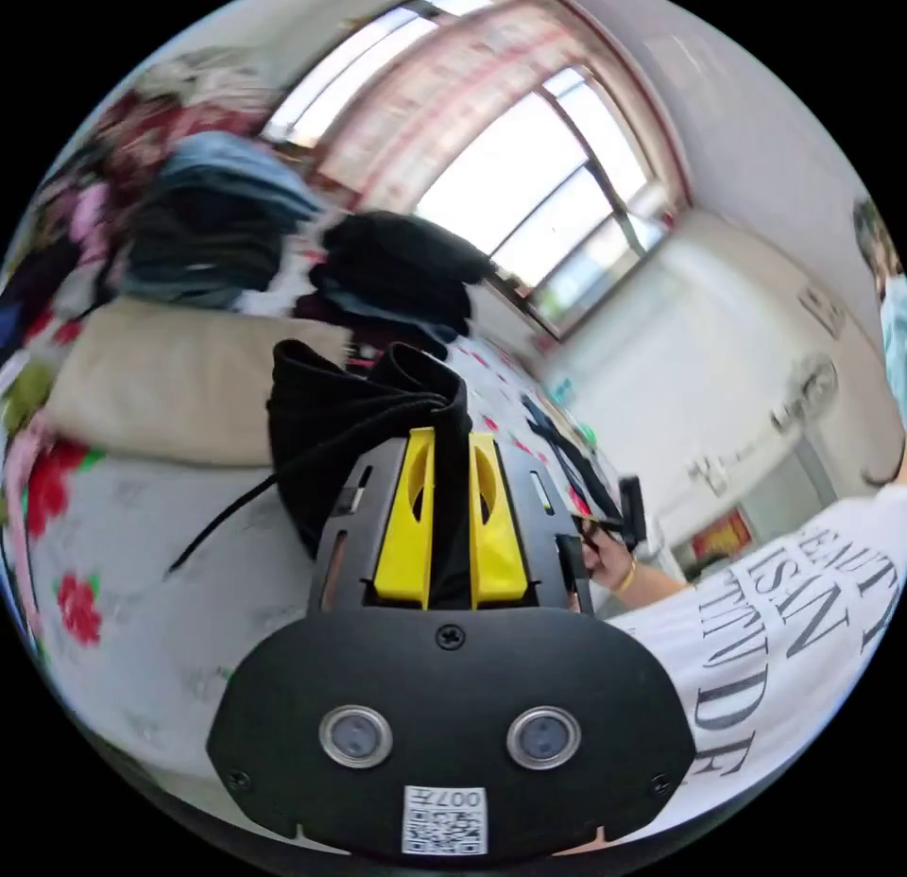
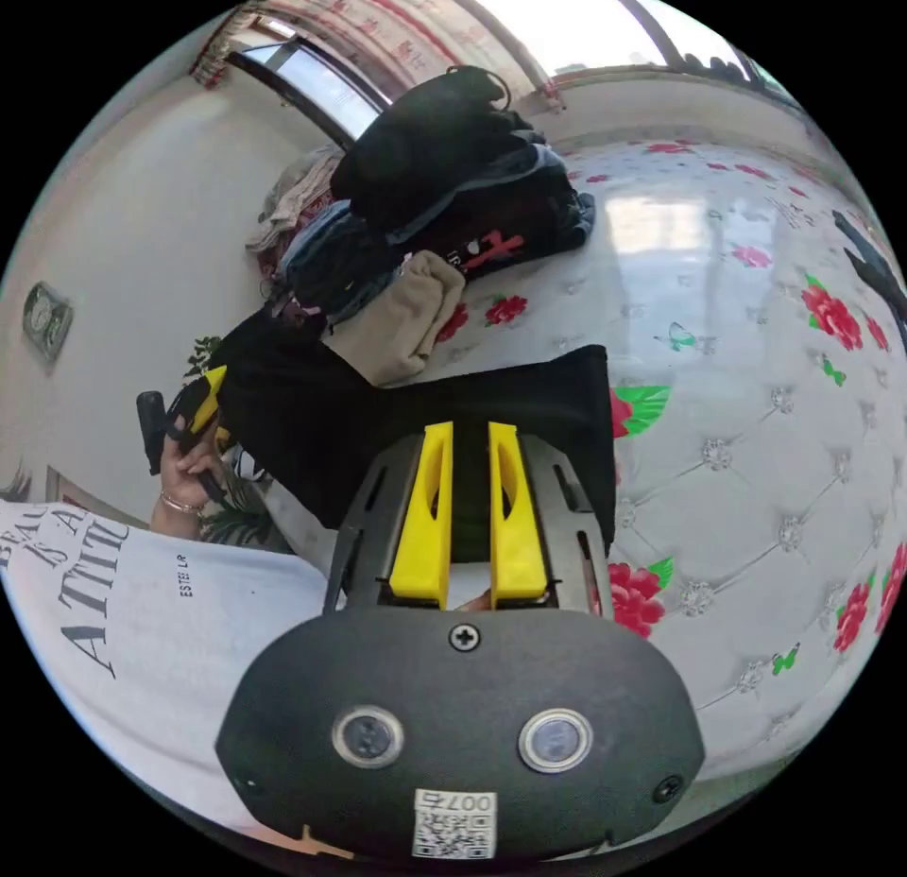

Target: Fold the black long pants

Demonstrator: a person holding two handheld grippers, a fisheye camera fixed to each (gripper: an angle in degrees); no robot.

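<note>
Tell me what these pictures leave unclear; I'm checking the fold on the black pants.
- Left gripper view: the black pants bunch in the left tongs; legs and hem hidden behind the gripper body.
- Right gripper view: the pants' near edge sits behind the right tongs; fold count unreadable.
- Left gripper view: the clothes pile is blurred; separate garments can't be told.

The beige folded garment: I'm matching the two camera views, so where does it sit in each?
Left gripper view: beige folded garment lies left of centre, behind the black pants.
Right gripper view: it lies above centre, beyond the pants.
Shared landmark: the dark clothes pile on the floral bed cover.
</note>
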